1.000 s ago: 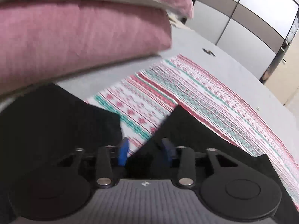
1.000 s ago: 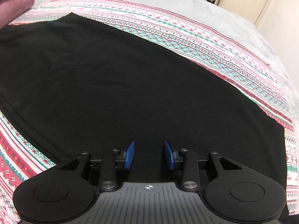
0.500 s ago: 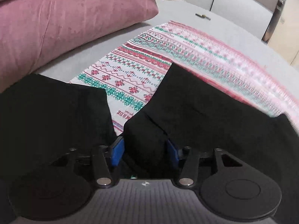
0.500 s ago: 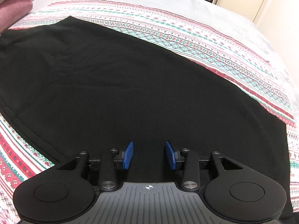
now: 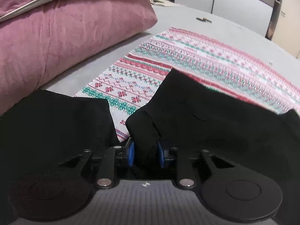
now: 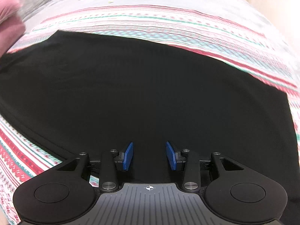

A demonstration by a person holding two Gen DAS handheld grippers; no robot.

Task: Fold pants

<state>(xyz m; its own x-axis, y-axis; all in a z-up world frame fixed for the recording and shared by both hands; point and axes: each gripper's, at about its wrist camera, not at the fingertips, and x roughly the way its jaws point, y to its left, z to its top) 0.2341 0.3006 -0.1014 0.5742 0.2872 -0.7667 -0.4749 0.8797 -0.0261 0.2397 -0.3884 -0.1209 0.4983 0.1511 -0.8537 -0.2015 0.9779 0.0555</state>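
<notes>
In the left wrist view a pink pillow (image 5: pixel 65 37) fills the upper left, a patterned cloth (image 5: pixel 187 61) runs across the bed (image 5: pixel 180 22) at centre, and the black pants (image 5: pixel 215 116) lie on it low in frame, a bunched fold between the left tongs (image 5: pixel 145 154), whose blue pads are closing onto it. In the right wrist view the pants (image 6: pixel 140 90) spread over the middle, and the right tongs (image 6: pixel 149 155) at bottom centre stand apart, gripping nothing.

Pants (image 5: pixel 215 116) spread on a patterned blanket (image 5: pixel 187 56), which lies on the bed (image 5: pixel 234 26). Two pant legs diverge, blanket showing between them. Stacked pillows (image 5: pixel 65 37) on the bed behind and to the left of the pants. Small object (image 5: pixel 203 19) on the bed beyond the blanket's far edge.
</notes>
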